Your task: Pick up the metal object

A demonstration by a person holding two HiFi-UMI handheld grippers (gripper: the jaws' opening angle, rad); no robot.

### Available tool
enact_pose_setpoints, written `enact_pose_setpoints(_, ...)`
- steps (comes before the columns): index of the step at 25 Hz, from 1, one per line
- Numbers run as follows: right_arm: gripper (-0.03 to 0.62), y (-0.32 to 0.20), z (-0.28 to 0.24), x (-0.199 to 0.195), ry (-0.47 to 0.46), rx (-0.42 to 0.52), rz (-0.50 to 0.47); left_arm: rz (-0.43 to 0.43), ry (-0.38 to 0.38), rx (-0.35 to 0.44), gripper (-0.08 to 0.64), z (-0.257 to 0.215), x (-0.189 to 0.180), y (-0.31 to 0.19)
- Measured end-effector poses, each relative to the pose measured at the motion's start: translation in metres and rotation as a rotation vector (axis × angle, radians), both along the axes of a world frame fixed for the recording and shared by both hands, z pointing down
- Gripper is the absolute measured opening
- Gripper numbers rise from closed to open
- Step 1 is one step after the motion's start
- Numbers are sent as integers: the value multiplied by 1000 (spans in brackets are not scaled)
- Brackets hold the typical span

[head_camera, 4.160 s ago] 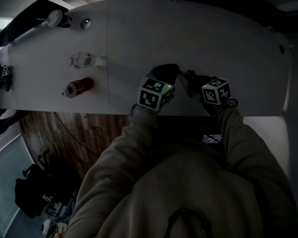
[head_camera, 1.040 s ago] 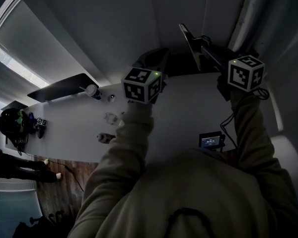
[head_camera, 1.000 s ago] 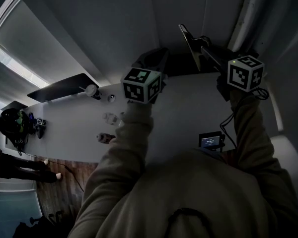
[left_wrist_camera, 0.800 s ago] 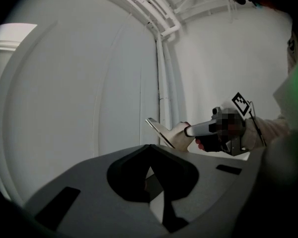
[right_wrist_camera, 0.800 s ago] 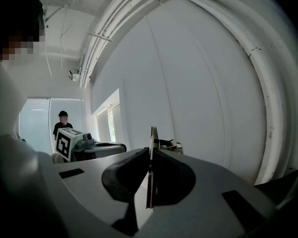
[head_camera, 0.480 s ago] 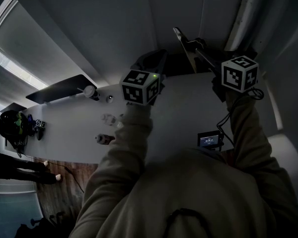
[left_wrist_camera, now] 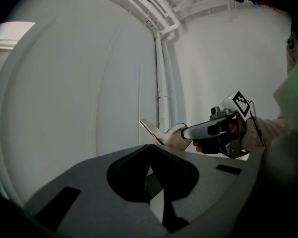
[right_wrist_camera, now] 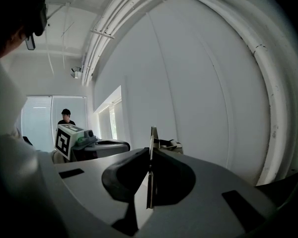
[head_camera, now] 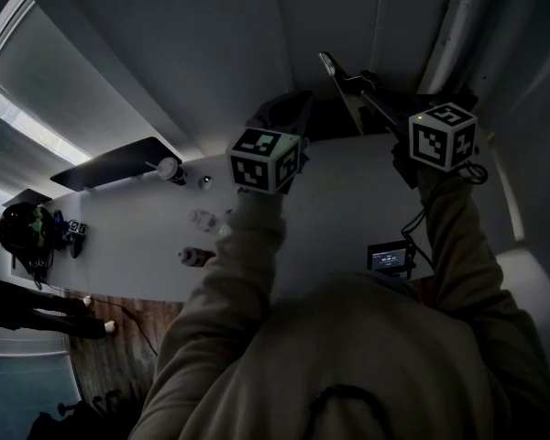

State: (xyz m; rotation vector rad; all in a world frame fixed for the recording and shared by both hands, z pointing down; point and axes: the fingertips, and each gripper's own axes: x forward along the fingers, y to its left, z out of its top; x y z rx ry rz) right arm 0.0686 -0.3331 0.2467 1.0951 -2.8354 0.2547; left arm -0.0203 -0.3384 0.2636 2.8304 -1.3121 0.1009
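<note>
Holding the metal plate [right_wrist_camera: 152,135] well above the table [head_camera: 339,218], my right gripper [right_wrist_camera: 150,157] has its fingers clenched on its lower part, so it stands edge-on between them. From the left gripper view it juts out ahead of the right gripper, against the white wall [left_wrist_camera: 64,108]. My left gripper [left_wrist_camera: 150,150] hangs near it, level, fingers pressed together on nothing

The person wears a beige long-sleeved sweatshirt [head_camera: 348,356]. The left gripper [left_wrist_camera: 150,155] and right gripper [right_wrist_camera: 149,157] are grey-shelled with dark fingers [left_wrist_camera: 126,175]. Each bears a white cube [head_camera: 264,160] of black square markers with a green light. A black cable [head_camera: 418,230] hangs below the right gripper's cube.
</note>
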Motion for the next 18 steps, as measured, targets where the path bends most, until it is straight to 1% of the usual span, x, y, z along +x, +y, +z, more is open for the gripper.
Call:
enact_pose_setpoints(8,34,-1,2,-1,-3,3,3,-1,3,-2,3,1,-1,0)
enact_pose_setpoints(18,34,-1,8,-1,4,-18,-2,1,0,-18,3,8,-3,0)
